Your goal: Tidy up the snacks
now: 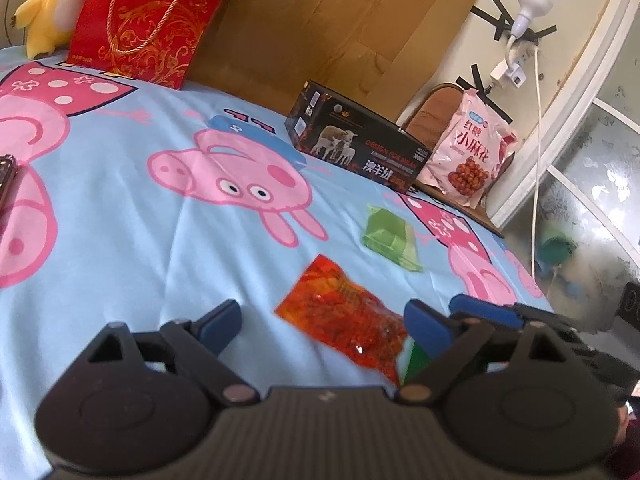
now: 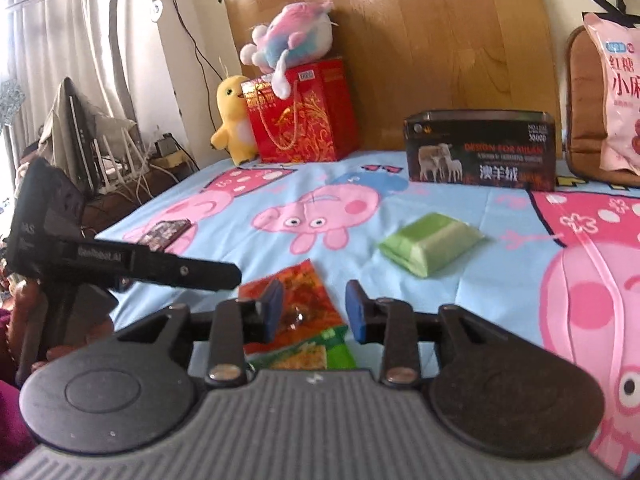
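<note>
On the bed [image 2: 472, 212], spread with a light-blue sheet printed with pink cartoon pigs, a small dark patterned packet [image 2: 165, 232] lies toward the left edge. At the far edge against the wooden headboard stand a yellow plush chick [image 2: 232, 120] and a glossy red gift bag with gold scrollwork and rope handles [image 2: 304, 116]. Near the front edge lies the crinkly orange-red transparent snack packet [image 1: 344, 316], its long axis running diagonally away, with a green-and-orange packet [image 2: 320, 354] tucked under its near end. The left hand-held gripper [image 1: 324, 326] has its blue pads spread wide, one to each side of the packet and not pressing it. The right hand-held gripper [image 2: 314, 312] hovers just above the same packet, jaws partly spread and pinching nothing; both hands look about equally near it. Farther right a soft pale-green pillow-shaped wrapped snack [image 2: 430, 242] lies flat, well apart from either gripper. Beyond it a black rectangular box printed with sheep [image 2: 480, 152] stands at the far edge, and a pink plastic bag of fried twists [image 1: 470, 148] leans at the far right corner.
</note>
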`<state>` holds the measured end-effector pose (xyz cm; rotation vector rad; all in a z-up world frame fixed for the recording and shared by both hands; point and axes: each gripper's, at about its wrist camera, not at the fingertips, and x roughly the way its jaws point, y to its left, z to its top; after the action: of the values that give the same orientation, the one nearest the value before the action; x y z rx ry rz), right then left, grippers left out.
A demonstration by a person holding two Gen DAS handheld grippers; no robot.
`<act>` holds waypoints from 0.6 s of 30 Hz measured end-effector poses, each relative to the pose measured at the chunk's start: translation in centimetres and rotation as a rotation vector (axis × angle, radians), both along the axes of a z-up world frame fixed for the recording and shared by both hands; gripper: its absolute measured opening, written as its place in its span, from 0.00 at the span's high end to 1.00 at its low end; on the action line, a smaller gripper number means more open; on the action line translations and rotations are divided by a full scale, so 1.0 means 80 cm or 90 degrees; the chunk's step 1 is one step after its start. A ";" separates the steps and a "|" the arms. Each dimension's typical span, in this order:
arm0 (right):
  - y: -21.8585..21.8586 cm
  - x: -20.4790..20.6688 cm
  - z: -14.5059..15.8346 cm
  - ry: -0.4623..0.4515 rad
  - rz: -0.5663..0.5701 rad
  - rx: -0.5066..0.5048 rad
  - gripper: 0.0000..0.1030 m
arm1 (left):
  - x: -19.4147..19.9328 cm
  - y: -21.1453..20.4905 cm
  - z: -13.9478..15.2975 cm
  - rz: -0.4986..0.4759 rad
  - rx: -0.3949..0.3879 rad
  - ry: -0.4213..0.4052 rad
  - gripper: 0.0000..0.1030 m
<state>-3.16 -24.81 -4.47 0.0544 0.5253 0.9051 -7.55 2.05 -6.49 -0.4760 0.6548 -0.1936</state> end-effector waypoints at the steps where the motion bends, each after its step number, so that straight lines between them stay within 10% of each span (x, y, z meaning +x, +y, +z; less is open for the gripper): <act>1: 0.002 0.001 -0.001 0.001 0.001 -0.003 0.64 | -0.001 0.000 0.000 0.000 0.001 0.000 0.11; 18: 0.003 0.002 -0.003 -0.007 0.003 -0.016 0.59 | -0.002 -0.003 -0.001 0.001 0.004 -0.003 0.10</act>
<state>-3.03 -24.53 -4.71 0.0261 0.5266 0.9036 -7.71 1.83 -6.58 -0.4700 0.6502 -0.1904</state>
